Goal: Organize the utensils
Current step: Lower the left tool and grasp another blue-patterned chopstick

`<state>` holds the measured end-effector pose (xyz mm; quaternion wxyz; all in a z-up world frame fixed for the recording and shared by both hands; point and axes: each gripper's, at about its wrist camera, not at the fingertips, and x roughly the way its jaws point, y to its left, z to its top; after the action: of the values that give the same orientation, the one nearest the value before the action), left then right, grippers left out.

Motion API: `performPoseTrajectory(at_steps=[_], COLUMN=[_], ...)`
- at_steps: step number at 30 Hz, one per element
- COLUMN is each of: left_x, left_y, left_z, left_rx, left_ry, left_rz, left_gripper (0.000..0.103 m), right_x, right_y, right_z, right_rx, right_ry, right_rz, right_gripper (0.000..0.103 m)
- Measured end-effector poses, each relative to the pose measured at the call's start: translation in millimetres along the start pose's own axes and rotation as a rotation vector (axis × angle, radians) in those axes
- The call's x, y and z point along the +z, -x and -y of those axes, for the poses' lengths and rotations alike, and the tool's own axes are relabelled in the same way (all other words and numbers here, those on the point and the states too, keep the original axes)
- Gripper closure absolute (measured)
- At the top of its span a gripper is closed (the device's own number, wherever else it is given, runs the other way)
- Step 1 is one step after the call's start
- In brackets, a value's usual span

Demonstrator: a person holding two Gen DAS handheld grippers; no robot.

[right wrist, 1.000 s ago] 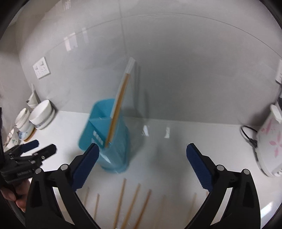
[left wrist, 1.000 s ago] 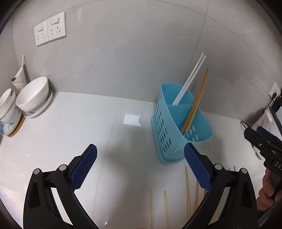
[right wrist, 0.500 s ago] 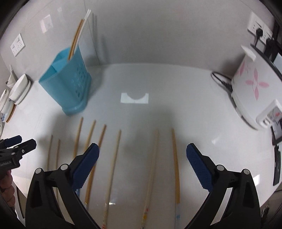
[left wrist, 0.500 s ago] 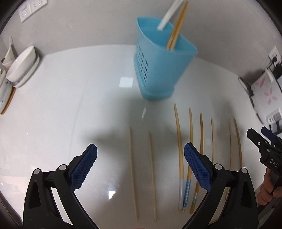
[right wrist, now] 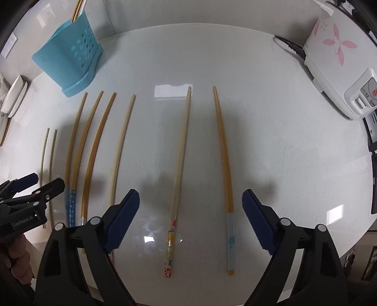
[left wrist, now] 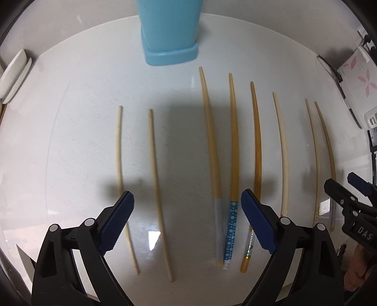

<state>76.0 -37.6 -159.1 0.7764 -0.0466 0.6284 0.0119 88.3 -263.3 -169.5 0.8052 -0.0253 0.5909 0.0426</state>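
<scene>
Eight chopsticks lie side by side on the white countertop [left wrist: 70, 141], tips toward the blue utensil caddy [left wrist: 168, 30] standing at twelve o'clock in the left wrist view. The left gripper [left wrist: 187, 221] points steeply down over the row; its jaws have just been closing a little but stand wide, nothing clamped. A plain bamboo chopstick [left wrist: 156, 188] lies in the gap just inside the left pad, and a grey-handled chopstick [left wrist: 213, 169] and a blue dotted chopstick [left wrist: 233, 164] lie toward the right pad (none is touched, as far as the view shows).

The right gripper [right wrist: 190, 220] also points steeply down, jaws likewise wide after closing slightly, empty. Between its pads lie a red-patterned chopstick [right wrist: 180, 164] at centre and a pale-blue-handled chopstick [right wrist: 225, 164] toward one o'clock. The caddy sits at ten o'clock there, holding upright chopsticks [right wrist: 79, 9]. A white rice cooker [right wrist: 334, 58] stands at two o'clock. Each gripper shows at the other view's edge, a hand [right wrist: 16, 256] below it.
</scene>
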Motion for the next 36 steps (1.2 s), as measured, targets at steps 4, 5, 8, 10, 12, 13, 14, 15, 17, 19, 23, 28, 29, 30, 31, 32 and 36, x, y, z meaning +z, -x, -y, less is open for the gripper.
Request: performPoseTrajectory(at_steps=[4,5,8,10,12,13,14,15,17,19,23,28,29,30,31,32,36], left_x=[-3.5,-4.3,-5.6,-4.3,-3.8,-3.5,-3.2,-5.3,-6.5,-8.2,-8.9,-8.3,-8.7,-9.0,-9.4,-9.7,-10.8], left_y=[-1.7,-2.9,-10.3,-13.0,-13.0,-12.7,-12.1,-11.3,-12.0,-11.5,-10.7,-9.8,-9.6,-9.5,-9.2,-9.0,-7.9], left_z=[11.1,12.5,19.8,23.4,23.9,23.8,24.0,20.8,19.9,20.4,17.8,9.9,9.4,9.6,9.1,9.1,7.0], left_rx=[0.015,0.013,0.016,0.027,0.032,0.038,0.04,0.029,0.027,0.038,0.049,0.05,0.048,0.046,0.044,0.042,0.031], left_ry=[-0.023,-0.022,-0.014,-0.011,-0.005,-0.002,0.0,0.002,0.011,0.013,0.034,0.054,0.054,0.054,0.053,0.051,0.045], left_rz=[0.006,0.0,-0.017,-0.016,-0.014,-0.013,-0.012,-0.021,-0.037,-0.039,-0.044,-0.05,-0.048,-0.048,-0.048,-0.048,-0.045], left_gripper=[0.017,0.019,0.025,0.027,0.03,0.034,0.04,0.044,0.056,0.062,0.074,0.086,0.088,0.088,0.088,0.088,0.089], right_x=[-3.9,-4.5,-5.5,-5.4,-4.7,-5.1,-5.0,-5.3,-6.3,-7.1,-4.4,-3.8,-1.2,-0.8,0.0,0.4,0.6], right_y=[-2.9,-3.7,-7.7,-10.6,-13.4,-15.5,-17.7,-19.8,-23.7,-25.4,-27.9,-27.9,-28.2,-28.2,-29.7,-30.2,-30.8], right_z=[-4.0,-5.0,-9.4,-12.0,-15.8,-17.0,-17.7,-18.7,-18.4,-16.9,-16.0,-18.1,-19.1,-20.8,-20.9,-21.6,-23.5], right_rx=[0.009,0.009,0.009,0.014,0.015,0.017,0.018,0.021,0.022,0.021,0.01,0.0,0.001,0.002,0.003,0.0,-0.001], right_ry=[0.017,0.023,0.04,0.049,0.055,0.055,0.056,0.056,0.053,0.049,0.056,0.066,0.068,0.069,0.069,0.07,0.067], right_rz=[-0.019,-0.023,-0.041,-0.056,-0.07,-0.079,-0.086,-0.095,-0.11,-0.111,-0.116,-0.122,-0.125,-0.13,-0.133,-0.136,-0.137], right_gripper=[0.03,0.034,0.042,0.047,0.051,0.054,0.056,0.058,0.061,0.063,0.067,0.082,0.088,0.091,0.095,0.096,0.097])
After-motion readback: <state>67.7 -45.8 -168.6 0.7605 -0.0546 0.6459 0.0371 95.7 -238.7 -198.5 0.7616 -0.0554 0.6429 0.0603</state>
